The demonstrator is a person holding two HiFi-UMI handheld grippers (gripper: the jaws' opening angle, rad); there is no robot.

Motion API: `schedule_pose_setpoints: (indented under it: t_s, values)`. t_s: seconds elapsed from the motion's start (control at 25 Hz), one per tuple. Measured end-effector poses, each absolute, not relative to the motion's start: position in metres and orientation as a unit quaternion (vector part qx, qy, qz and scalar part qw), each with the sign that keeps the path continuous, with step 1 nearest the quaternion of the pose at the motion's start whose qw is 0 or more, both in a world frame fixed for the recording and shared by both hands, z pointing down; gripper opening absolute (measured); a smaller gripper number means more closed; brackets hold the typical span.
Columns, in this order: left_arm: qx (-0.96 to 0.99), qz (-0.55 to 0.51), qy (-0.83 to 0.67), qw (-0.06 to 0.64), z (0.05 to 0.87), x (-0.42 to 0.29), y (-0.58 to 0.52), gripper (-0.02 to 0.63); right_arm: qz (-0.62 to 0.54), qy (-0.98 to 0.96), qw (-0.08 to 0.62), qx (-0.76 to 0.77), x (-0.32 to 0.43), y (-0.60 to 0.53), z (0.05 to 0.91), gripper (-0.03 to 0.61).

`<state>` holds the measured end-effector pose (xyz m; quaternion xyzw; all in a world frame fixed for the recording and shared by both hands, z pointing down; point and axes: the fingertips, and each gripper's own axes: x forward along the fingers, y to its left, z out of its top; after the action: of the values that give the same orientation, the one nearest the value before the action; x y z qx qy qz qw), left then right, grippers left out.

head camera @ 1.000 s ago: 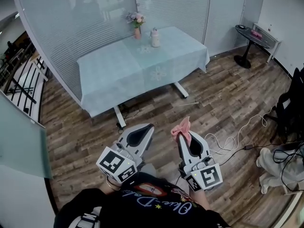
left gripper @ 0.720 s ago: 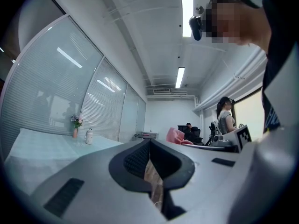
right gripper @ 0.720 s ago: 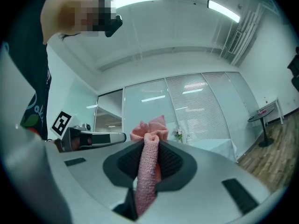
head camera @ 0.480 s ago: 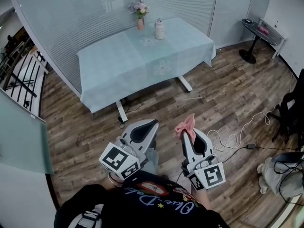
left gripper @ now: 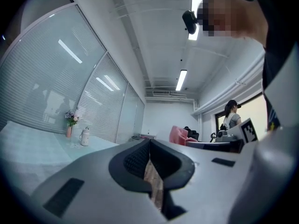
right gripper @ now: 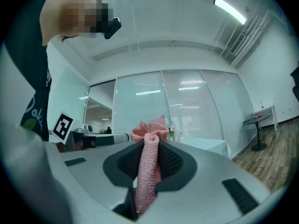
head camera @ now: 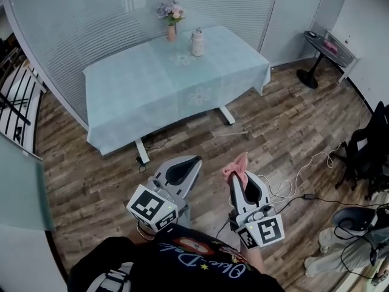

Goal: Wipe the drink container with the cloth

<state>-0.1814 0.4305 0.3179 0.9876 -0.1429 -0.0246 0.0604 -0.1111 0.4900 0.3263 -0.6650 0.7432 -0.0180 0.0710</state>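
Head view: table point(head camera: 140, 87) with a pale cloth, on the wooden floor point(head camera: 273, 120).
Left gripper point(head camera: 193, 161): well apart from the table; jaws closed together, nothing held.
Right gripper point(head camera: 236, 179): well apart from the table; jaws clamped on the pink cloth point(right gripper: 148, 171).
Drink container point(head camera: 197, 42): near the table's far edge, beside the flower vase point(head camera: 172, 30).

I see a bright, evenly lit room. Long ceiling lamps point(left gripper: 181, 80) give the light and leave streaks of glare on the glass wall point(left gripper: 46, 78). Both gripper views bend strongly, with black corners.
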Motion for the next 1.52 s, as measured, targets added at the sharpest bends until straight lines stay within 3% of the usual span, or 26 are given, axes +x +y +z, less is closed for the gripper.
schedule_pose_setpoints:
  t_s: [1.0,1.52]
  values:
    - [0.992,-0.031,-0.09,0.082,0.334,-0.115,0.23,0.005,-0.042,0.709,0.046,-0.702,-0.055,0.302,0.334,0.049]
    - [0.991,-0.035,-0.103,0.084,0.342,-0.123,0.131,0.005,-0.046,0.709,0.04,-0.702,-0.055,0.207,0.337,0.049]
